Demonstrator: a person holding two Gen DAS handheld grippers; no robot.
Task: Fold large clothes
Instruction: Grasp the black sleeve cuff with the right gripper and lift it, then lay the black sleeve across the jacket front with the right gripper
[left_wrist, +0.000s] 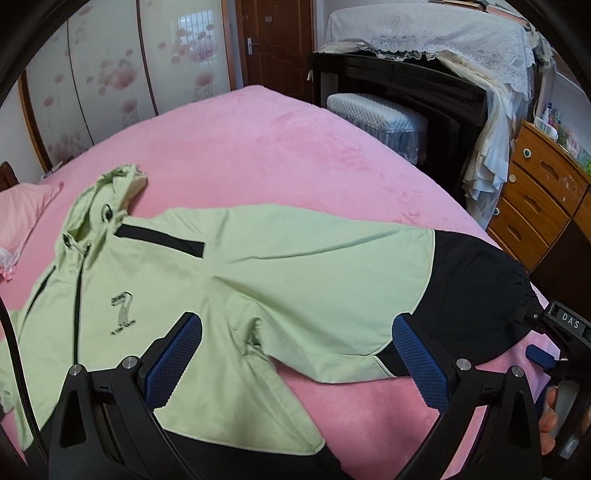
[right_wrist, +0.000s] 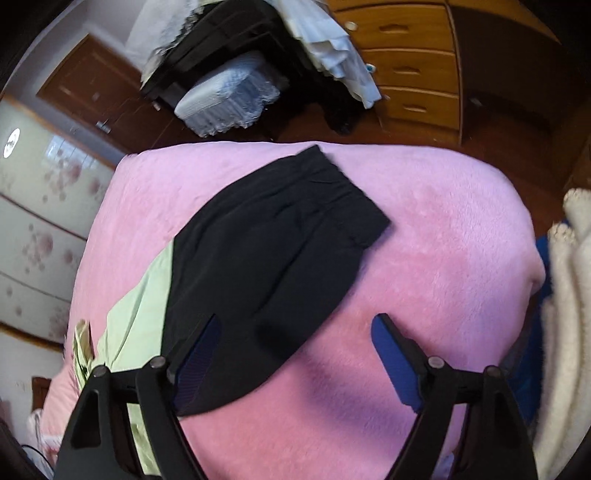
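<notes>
Left tongs (left_wrist: 293, 354): spread wide, empty, above the green hooded jacket (left_wrist: 229, 280).
Right tongs (right_wrist: 295, 354): spread, empty, over its black sleeve cuff (right_wrist: 332, 192).
Writing: "DAS" on the right tongs' body, at far right of the left tongs' view.

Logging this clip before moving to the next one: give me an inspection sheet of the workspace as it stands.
Surface: pink blanket covering the bed.
Job's things: green and black hooded jacket spread flat, zipped front up; black sleeve end stretched out flat.
Clutter: pink pillow at the bed edge.
Grippers: left claw open above the jacket; right claw open over the sleeve, holding nothing.
Cables: black cable at the left edge.
Surroundings: wooden drawers, covered stool, flowered wardrobe.
</notes>
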